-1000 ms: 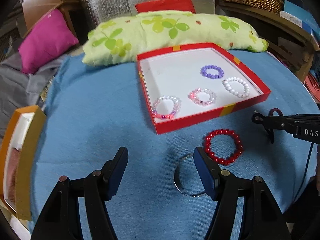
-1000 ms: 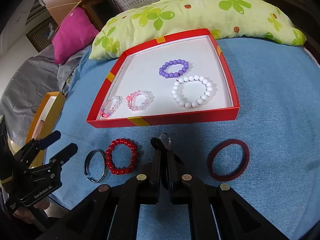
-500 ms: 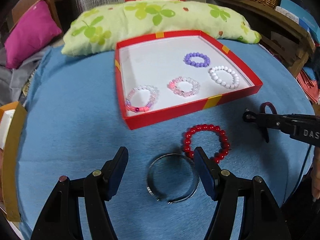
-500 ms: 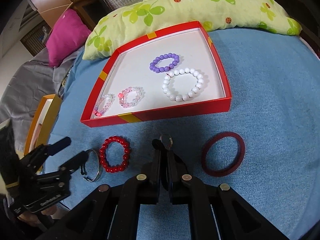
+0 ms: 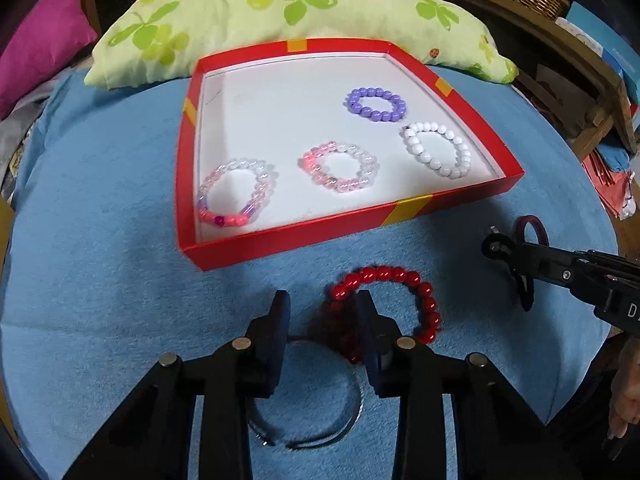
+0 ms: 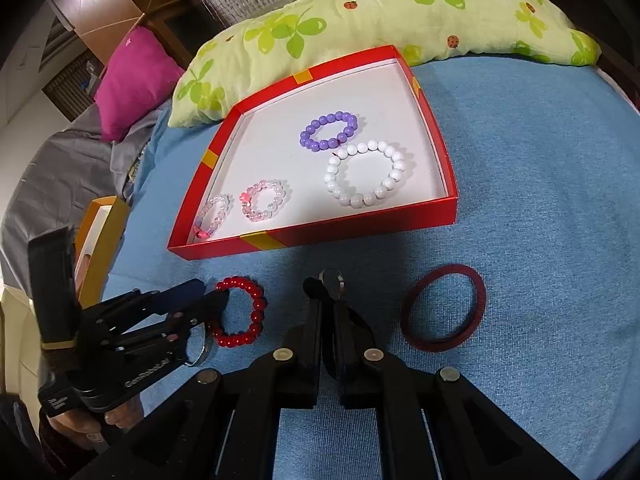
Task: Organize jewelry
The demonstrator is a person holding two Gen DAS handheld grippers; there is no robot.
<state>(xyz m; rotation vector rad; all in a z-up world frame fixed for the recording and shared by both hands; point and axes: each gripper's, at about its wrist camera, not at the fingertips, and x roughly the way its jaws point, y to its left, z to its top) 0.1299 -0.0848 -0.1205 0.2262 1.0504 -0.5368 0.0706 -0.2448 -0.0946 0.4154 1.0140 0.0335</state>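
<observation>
Red-beaded bracelet [image 5: 400, 300] lies on the blue bed cover [image 5: 100, 280], just before the red tray [image 5: 416, 210]. Left claw [image 5: 322, 314], jaws just closing, straddles its edge and the silver bangle [image 5: 320, 432], not visibly pressing. Right claw [image 6: 329, 294] grips a small ring [image 6: 333, 280].

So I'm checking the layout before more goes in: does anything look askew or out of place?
Nothing damaged or spilled. Four bead bracelets lie flat in the red tray. Still outside on the blue cloth: the red bead bracelet, a silver bangle touching it, and a dark red bangle.
</observation>
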